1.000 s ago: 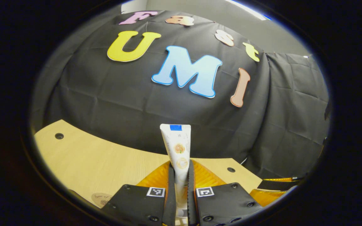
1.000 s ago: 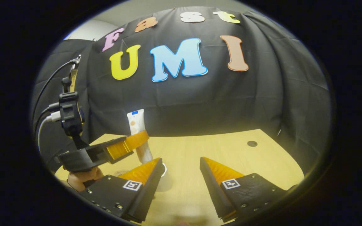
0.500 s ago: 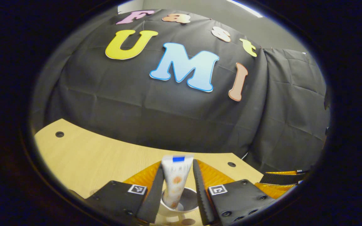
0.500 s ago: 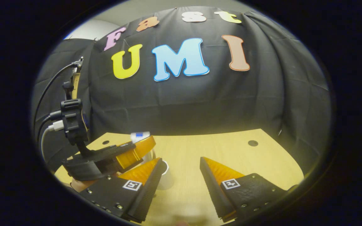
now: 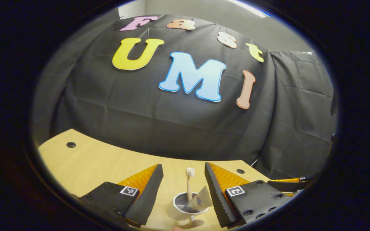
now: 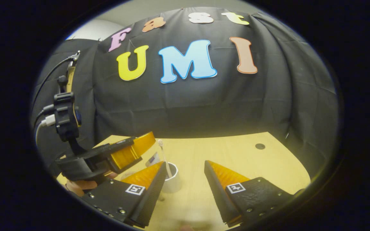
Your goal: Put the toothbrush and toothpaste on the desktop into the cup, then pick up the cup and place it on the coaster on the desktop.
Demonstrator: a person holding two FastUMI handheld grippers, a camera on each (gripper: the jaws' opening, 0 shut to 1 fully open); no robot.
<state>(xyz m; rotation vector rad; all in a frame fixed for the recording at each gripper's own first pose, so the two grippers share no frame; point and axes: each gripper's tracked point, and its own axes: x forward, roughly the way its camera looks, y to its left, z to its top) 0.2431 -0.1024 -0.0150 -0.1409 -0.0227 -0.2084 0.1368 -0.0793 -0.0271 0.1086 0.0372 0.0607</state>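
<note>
Left gripper view:
Cup: white cup [image 5: 185, 208] stands on the wooden desktop [image 5: 101, 163] at the near edge, low in the picture, between the two fingers but touching neither.
Toothbrush: toothbrush [image 5: 189, 184] stands upright in the cup, bristle head at the top, handle going down into the cup.
Toothpaste: toothpaste [image 5: 199, 201] tube leans in the cup to the right of the toothbrush, its flat crimped end sticking out over the rim toward the right finger.
Left gripper: left gripper [image 5: 183, 179] hangs above the cup with its fingers [image 5: 146, 192] spread wide and nothing between the pads.
Brown disc: a small brown shape [image 5: 193, 224] lies on the desktop just near of the cup; whether it is the coaster cannot be told.
Right gripper: an orange and black part [image 5: 289, 183] shows at the far right edge.

Right gripper view:
Right gripper: right gripper [image 6: 185, 168] has its fingers [image 6: 223, 179] wide apart, holding nothing, above bare desktop [image 6: 236, 154].
Cup: cup [image 6: 172, 181] stands just beside the left finger, partly hidden by it.
Toothbrush: toothbrush [image 6: 163, 154] rises from the cup, slightly tilted.
Toothpaste: tube end [image 6: 154, 158] peeks out to the left of the brush, behind the finger.
Left gripper: left gripper [image 6: 120, 154] sits to the left of the cup, with a hand [image 6: 82, 185] under it; how its fingers stand cannot be told from this side.
</note>
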